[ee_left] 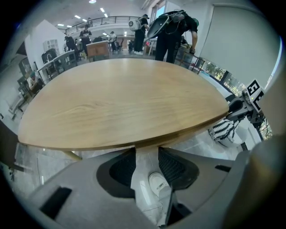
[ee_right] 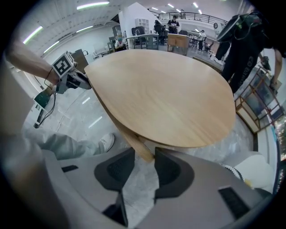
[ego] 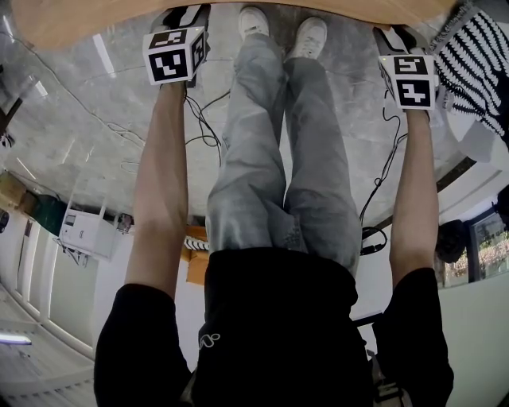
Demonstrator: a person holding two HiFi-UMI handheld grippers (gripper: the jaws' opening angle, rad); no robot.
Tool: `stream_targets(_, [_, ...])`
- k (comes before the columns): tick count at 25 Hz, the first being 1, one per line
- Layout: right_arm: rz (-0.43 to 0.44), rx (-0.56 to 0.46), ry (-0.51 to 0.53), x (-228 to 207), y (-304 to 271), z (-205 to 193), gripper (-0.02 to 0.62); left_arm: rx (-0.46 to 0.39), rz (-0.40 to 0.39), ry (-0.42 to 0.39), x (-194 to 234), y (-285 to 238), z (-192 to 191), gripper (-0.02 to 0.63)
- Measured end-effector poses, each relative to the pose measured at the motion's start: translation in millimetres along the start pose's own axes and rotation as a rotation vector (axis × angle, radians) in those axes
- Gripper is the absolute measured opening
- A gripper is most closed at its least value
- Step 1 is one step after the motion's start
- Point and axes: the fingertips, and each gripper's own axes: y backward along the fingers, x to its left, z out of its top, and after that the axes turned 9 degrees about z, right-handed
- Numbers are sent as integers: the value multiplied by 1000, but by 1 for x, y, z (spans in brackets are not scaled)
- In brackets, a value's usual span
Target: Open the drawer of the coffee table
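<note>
Your left gripper: jaws apart, gripping nothing. Only floor and your shoe show through the gap. Your right gripper: jaws apart as well, empty, with a wooden leg just past the tips. The table: its near edge lies just beyond both sets of tips, one gripper toward each end. The drawer cannot be made out in any view.

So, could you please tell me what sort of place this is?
Probably a large open hall used as a workspace or lab. It has a polished stone-look floor, a railed upper gallery and ceiling strip lights. Other people stand among desks beyond the wooden table.
</note>
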Motion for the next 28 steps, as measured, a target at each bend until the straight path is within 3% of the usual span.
stream_targets(28, [88,155,-30,89,16,-87,133,202,-21,-2,-32,57,-112,153])
